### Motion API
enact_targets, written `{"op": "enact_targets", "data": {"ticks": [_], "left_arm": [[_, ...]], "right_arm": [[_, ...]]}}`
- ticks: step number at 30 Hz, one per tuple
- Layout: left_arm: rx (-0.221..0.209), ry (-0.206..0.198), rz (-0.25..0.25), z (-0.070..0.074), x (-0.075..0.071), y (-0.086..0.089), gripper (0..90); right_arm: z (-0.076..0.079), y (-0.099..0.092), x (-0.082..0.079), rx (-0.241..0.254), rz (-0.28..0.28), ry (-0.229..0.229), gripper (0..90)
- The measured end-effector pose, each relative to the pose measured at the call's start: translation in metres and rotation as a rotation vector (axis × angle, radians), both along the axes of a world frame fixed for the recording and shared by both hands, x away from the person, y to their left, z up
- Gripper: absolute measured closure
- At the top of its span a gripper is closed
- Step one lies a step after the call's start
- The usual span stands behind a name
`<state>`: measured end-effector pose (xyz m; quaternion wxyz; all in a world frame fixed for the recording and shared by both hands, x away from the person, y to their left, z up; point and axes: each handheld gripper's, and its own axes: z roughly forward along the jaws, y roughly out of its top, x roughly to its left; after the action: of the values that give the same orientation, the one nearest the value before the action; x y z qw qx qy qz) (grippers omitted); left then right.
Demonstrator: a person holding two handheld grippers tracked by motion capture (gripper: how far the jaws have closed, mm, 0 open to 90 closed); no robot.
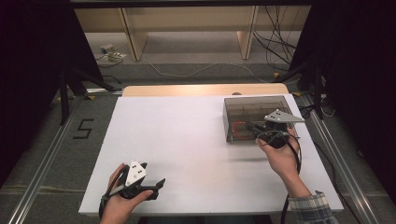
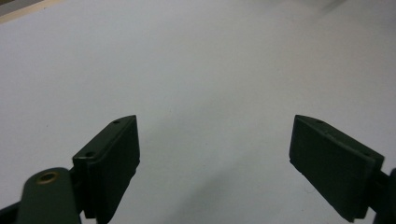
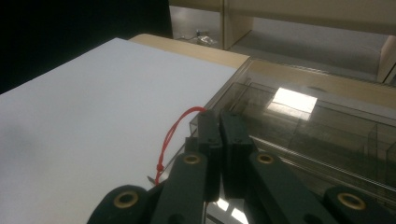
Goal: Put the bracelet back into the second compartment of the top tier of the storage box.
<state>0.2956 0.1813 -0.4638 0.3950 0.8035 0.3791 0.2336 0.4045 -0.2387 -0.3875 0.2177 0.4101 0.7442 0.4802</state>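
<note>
A smoky clear box with inner compartments stands at the table's right rear. My right gripper reaches over its near left part, jaws pressed together. In the right gripper view a thin red cord loops out from the tip of the right gripper and hangs down to a knot beside the box. In the high view the red cord shows at the box's front left. My left gripper rests low near the front left edge, held wide open over bare white surface, nothing between its pads.
The white board covers the table, with a strip of wood at its far edge. Metal rails run along both sides on the floor. Shelving and loose cables lie beyond the table.
</note>
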Motion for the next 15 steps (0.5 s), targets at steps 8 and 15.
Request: {"op": "enact_targets", "data": {"ticks": [8,15], "left_arm": [[-0.001,-0.001,0.000,0.000,0.000,0.000,16.1],[0.000,-0.001,0.000,0.000,0.000,0.000,16.1]], "right_arm": [[0.001,-0.007,0.001,0.001,-0.012,-0.003,88.5],[0.002,-0.013,0.001,0.003,-0.027,-0.003,88.5]]}}
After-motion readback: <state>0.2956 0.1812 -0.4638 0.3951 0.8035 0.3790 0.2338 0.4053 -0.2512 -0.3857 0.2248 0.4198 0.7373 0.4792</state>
